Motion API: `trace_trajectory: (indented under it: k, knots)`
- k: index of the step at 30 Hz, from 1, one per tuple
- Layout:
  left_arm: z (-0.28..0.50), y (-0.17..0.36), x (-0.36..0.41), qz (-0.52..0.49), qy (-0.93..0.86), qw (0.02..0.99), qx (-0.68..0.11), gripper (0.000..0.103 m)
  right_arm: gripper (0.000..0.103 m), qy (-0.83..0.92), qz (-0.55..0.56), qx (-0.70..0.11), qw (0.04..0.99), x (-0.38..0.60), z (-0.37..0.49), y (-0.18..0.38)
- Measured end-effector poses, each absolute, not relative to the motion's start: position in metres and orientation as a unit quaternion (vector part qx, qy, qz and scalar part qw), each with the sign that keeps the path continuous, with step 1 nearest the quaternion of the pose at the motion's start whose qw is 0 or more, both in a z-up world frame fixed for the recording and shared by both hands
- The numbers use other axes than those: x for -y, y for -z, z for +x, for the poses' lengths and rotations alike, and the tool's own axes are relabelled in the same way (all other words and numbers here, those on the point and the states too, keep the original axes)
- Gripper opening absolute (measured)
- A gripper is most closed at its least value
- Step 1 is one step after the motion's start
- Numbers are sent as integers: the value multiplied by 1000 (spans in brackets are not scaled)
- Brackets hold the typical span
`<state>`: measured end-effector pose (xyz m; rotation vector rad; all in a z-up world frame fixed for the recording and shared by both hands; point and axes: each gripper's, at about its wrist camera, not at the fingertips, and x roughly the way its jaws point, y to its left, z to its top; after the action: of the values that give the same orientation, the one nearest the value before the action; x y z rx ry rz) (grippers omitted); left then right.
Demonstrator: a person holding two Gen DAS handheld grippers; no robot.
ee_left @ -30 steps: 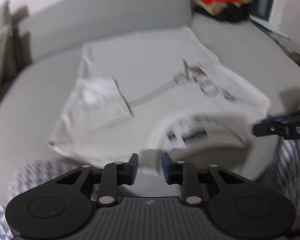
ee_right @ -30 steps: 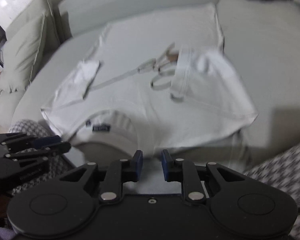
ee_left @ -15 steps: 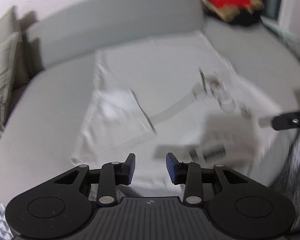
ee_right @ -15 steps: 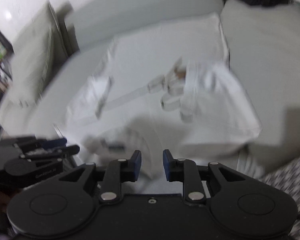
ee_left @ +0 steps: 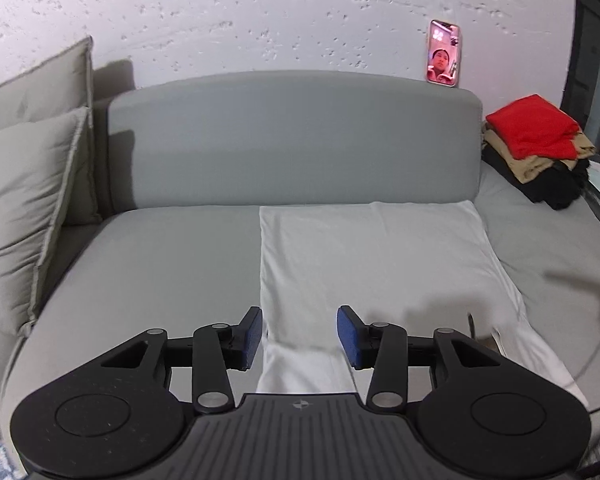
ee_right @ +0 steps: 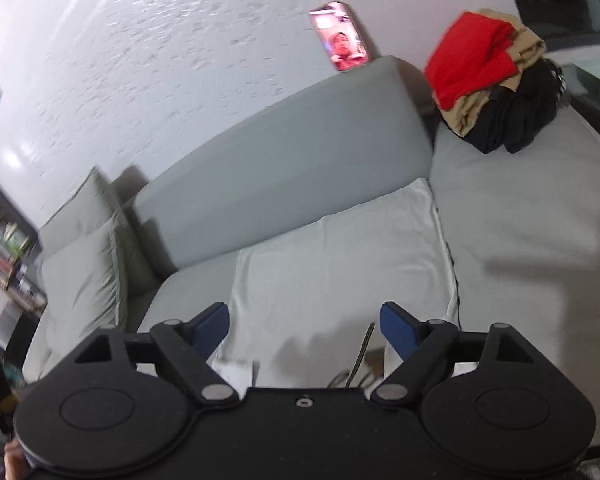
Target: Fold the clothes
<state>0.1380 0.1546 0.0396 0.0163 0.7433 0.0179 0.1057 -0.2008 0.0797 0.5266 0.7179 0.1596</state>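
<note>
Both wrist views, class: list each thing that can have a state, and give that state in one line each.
Left gripper: open, empty.
Right gripper: open, empty.
White garment: lying flat on the sofa, near end partly hidden by the grippers.
Pile of clothes: folded and stacked, red piece on top.
Phone: screen lit, leaning upright against the wall.
Cushions: propped upright at the sofa's end.

Your left gripper [ee_left: 299,334]: black linkage arms, silver pivot screws, blue-padded jaws, ribbed grey housing. Right gripper [ee_right: 304,326]: same build, smooth black housing.
</note>
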Motion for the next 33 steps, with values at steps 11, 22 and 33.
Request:
trace_trajectory:
  k: [11, 22, 33]
  knots:
    - [294, 58, -215, -80, -19, 902, -423, 36, 66, -13, 276, -399, 874, 236, 259, 19]
    - [403, 115, -264, -128, -51, 893, -429, 32, 43, 49, 266, -403, 874, 292, 384, 90]
    - [451, 131, -271, -197, 11, 885, -421, 23, 32, 17, 224, -420, 879, 300, 455, 129]
